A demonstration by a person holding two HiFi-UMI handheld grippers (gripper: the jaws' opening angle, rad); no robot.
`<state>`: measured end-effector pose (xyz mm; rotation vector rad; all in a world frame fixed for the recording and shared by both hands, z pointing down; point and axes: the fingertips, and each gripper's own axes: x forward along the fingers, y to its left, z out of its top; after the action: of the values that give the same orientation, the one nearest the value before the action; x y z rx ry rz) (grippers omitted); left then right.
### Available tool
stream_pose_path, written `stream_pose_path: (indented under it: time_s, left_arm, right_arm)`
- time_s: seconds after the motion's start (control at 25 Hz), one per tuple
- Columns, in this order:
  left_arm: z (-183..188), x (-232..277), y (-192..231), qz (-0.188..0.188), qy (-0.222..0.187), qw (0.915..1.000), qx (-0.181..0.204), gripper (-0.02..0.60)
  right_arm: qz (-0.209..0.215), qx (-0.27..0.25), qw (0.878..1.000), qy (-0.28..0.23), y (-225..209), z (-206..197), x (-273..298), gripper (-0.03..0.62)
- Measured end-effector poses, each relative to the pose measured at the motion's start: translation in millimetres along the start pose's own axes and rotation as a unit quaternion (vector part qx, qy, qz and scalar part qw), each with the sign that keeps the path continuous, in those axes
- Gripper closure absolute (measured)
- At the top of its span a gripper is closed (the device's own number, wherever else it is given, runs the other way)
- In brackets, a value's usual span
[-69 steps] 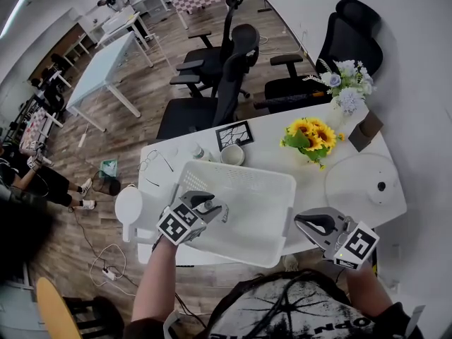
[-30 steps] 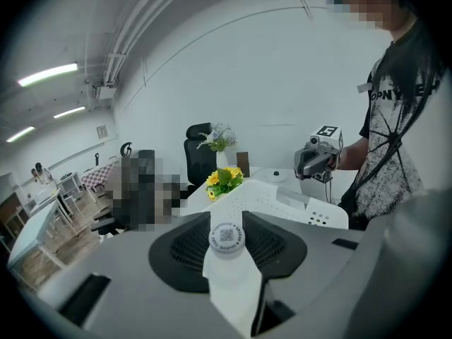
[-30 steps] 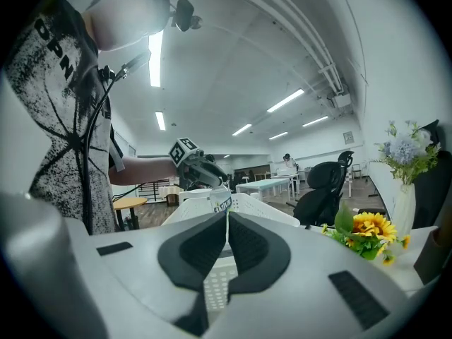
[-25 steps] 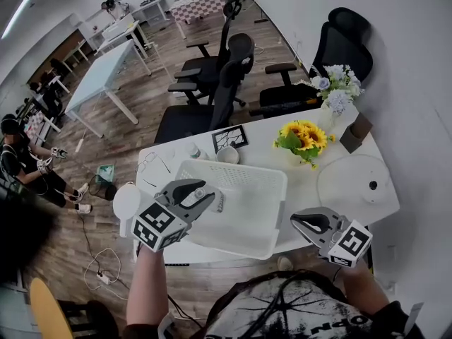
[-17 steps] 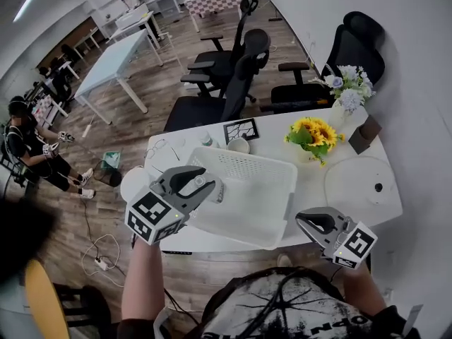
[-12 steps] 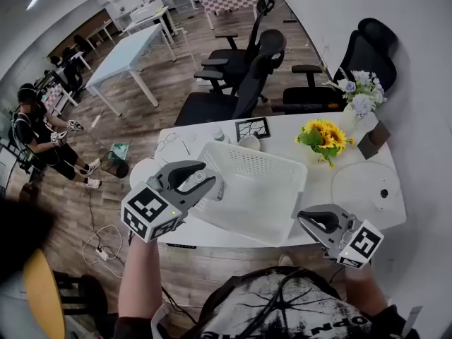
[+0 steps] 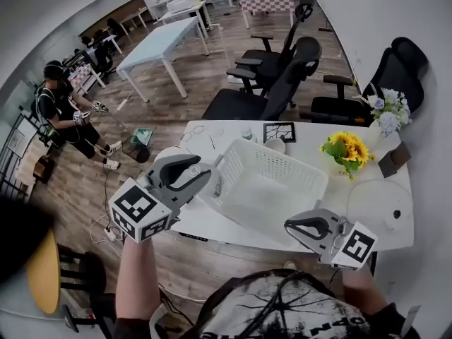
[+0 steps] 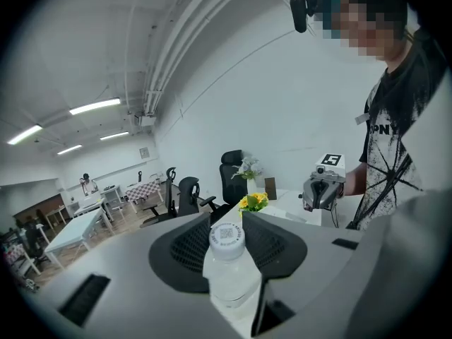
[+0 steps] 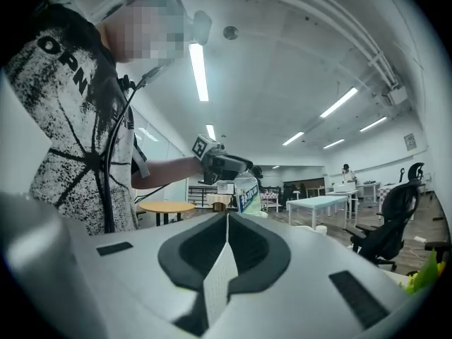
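Table (image 7: pixel 311 138): one basket (image 7: pixel 282 162); left gripper (image 7: pixel 206 177) clamping one bottle (image 8: pixel 227 267).

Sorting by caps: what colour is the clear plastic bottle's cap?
White cap; left gripper view shows it best.

Clear, white-capped, blue-labelled plastic bottle (image 8: pixel 228 277) sits clamped in the left claw (image 8: pixel 227 237), held aloft.

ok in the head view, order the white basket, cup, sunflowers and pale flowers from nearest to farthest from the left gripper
1. white basket, right beside the left gripper
2. cup, behind the basket
3. sunflowers, toward the table's right end
4. pale flowers, far back right corner
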<state>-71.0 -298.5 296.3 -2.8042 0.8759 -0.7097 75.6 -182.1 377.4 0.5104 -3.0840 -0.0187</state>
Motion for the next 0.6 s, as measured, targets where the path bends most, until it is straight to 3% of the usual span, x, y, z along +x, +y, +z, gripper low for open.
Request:
stream_pose_path:
  time_s: [0.6]
  left_arm:
    - [-44, -97, 24, 0.120, 0.022, 0.9913, -0.050, 0.434]
  right_arm:
    - [0.110, -0.016, 0.994, 0.018, 23, 6, 54, 0.569]
